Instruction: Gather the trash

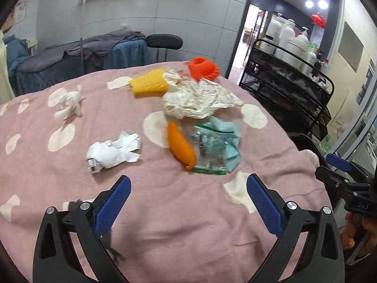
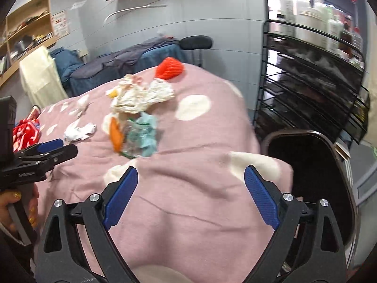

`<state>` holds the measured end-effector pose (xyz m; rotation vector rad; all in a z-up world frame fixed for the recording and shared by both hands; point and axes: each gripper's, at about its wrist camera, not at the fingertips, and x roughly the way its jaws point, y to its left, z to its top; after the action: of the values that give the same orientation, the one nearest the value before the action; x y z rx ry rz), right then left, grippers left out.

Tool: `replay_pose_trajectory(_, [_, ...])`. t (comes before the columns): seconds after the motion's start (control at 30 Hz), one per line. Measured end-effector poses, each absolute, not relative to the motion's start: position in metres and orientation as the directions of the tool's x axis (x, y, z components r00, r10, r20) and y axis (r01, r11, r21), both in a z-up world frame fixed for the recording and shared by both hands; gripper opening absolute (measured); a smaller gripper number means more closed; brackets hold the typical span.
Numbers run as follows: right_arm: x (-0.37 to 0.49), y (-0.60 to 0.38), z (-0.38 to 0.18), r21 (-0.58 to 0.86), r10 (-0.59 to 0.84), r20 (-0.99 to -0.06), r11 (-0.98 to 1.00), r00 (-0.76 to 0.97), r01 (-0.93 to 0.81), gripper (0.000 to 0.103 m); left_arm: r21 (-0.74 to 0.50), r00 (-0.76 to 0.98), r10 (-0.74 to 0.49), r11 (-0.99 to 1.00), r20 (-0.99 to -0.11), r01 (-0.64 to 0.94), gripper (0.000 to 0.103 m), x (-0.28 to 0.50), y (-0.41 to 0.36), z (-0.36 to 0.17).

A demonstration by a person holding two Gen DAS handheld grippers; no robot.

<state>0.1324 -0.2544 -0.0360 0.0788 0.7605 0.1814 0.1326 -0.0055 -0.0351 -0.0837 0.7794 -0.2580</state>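
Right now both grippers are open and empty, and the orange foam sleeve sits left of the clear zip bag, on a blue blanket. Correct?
Not quite: the blanket is pink with white spots, as the left wrist view shows. The rest holds: left gripper and right gripper open and empty, orange foam sleeve left of the clear zip bag.

We see even, bright indoor light from round white ceiling spotlights (image 1: 315,3); fisheye bending darkens our corners, and the right wrist view smears with motion blur.

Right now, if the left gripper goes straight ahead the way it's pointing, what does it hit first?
Probably the clear green-edged plastic bag beside the orange foam net; the left gripper is open over bare pink blanket. Depth is uncertain.
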Motion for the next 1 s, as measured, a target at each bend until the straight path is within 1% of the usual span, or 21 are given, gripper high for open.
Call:
replay_pose_trajectory(0.17, [0.149,-0.221,-0.037,0.129,0.245,-0.698,0.967,0.673,-0.219,0.091,-0.137,0.689,-0.177,0.984,-0.703,0.113,0.096,0.140,0.034,-0.040])
replay_pose_trajectory(0.3, [0.168,-0.201,-0.040,0.147,0.293,-0.712,0.951,0.638,-0.273,0.091,-0.085,0.679,-0.103,0.995,-0.727,0.060,0.092,0.156,0.059,-0.046])
replay_pose_trajectory(0.37, [0.179,-0.192,-0.043,0.176,0.327,-0.723,0.939,0.609,-0.295,0.091,-0.073,0.663,-0.091,0.996,-0.743,0.056,0.087,0.166,0.067,-0.049])
replay_pose_trajectory(0.53, [0.212,-0.181,-0.045,0.213,0.357,-0.737,0.929,0.574,-0.304,0.089,-0.042,0.620,-0.080,0.996,-0.780,0.075,0.081,0.189,0.065,-0.058])
replay_pose_trajectory(0.57, [0.222,-0.182,-0.044,0.227,0.362,-0.736,0.928,0.572,-0.294,0.087,-0.037,0.610,-0.082,0.996,-0.788,0.086,0.080,0.193,0.063,-0.060])
replay_pose_trajectory(0.67, [0.247,-0.189,-0.044,0.269,0.370,-0.730,0.928,0.575,-0.256,0.081,-0.025,0.588,-0.084,0.994,-0.805,0.108,0.069,0.201,0.057,-0.065])
replay_pose_trajectory(0.7, [0.257,-0.192,-0.044,0.278,0.368,-0.729,0.930,0.578,-0.242,0.079,-0.029,0.579,-0.091,0.993,-0.810,0.116,0.062,0.203,0.055,-0.066])
replay_pose_trajectory(0.73, [0.265,-0.193,-0.044,0.278,0.363,-0.729,0.932,0.580,-0.233,0.078,-0.029,0.573,-0.090,0.993,-0.815,0.115,0.058,0.204,0.055,-0.068])
replay_pose_trajectory(0.77, [0.275,-0.194,-0.045,0.278,0.353,-0.731,0.936,0.583,-0.218,0.076,-0.027,0.574,-0.086,0.993,-0.814,0.111,0.056,0.204,0.054,-0.069])
replay_pose_trajectory(0.83, [0.296,-0.197,-0.049,0.294,0.344,-0.736,0.938,0.583,-0.182,0.071,-0.032,0.579,-0.089,0.994,-0.810,0.107,0.043,0.203,0.055,-0.068])
replay_pose_trajectory(0.9, [0.312,-0.200,-0.055,0.347,0.368,-0.734,0.926,0.570,-0.151,0.061,-0.049,0.583,-0.097,0.994,-0.807,0.098,0.040,0.200,0.058,-0.066])
replay_pose_trajectory(1.0, [0.333,-0.201,-0.065,0.421,0.407,-0.729,0.901,0.550,-0.109,0.049,-0.081,0.589,-0.117,0.993,-0.800,0.087,0.038,0.195,0.062,-0.065])
